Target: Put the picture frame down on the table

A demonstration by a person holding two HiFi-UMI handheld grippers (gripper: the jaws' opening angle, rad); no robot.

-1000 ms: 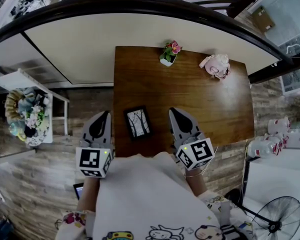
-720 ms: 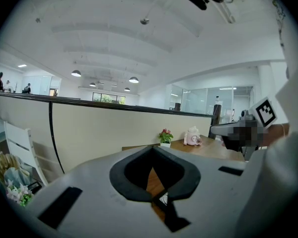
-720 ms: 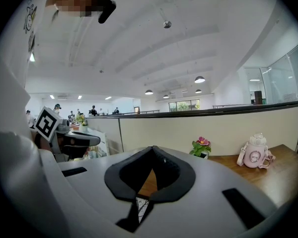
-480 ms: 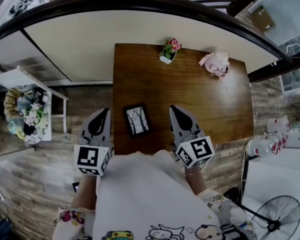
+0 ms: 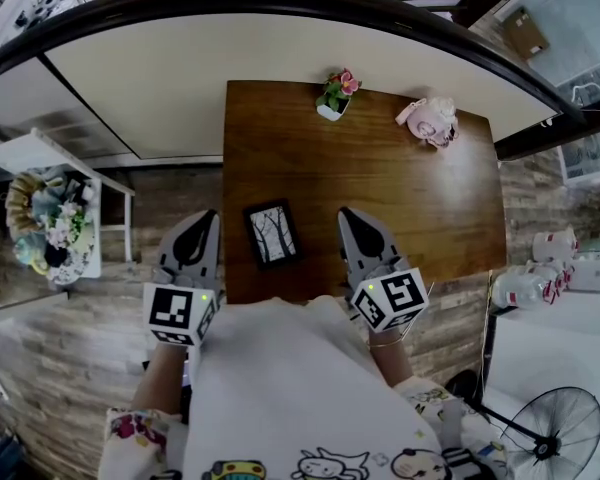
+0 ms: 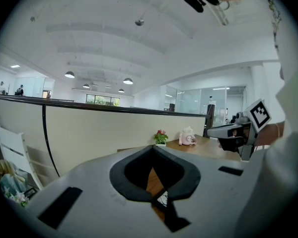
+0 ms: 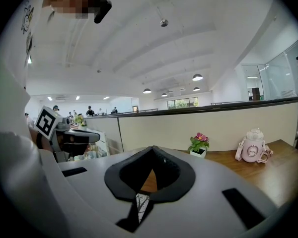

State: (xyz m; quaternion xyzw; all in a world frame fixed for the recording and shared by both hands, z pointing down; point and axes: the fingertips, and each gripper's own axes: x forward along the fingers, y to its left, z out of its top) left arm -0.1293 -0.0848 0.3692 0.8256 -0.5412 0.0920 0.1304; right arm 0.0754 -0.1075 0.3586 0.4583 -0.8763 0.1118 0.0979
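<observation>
Your small black-framed picture with the bare-tree print (image 5: 273, 235) sits on the dark brown wooden desk (image 5: 380, 188) at its 6 o'clock edge, close to the lip. That is the likely hazard: a nudge from either side could slide it off towards you, and a pinch on one corner only could let it swing or slip. It is a thin upright rectangle, turned slightly anticlockwise, with a pale print inside a narrow dark border. I cannot tell whether it lies flat or leans on a stand. Your left claw (image 5: 212, 215) is at its 9 o'clock and your right claw (image 5: 346, 214) at its 3 o'clock. Both are closed tip to tip, holding nothing and clear of the frame. A small potted pink flower (image 5: 335, 96) stands at the desk's 12 o'clock, and a pink bottle (image 5: 430, 123) at 1 o'clock, both well apart from it.
</observation>
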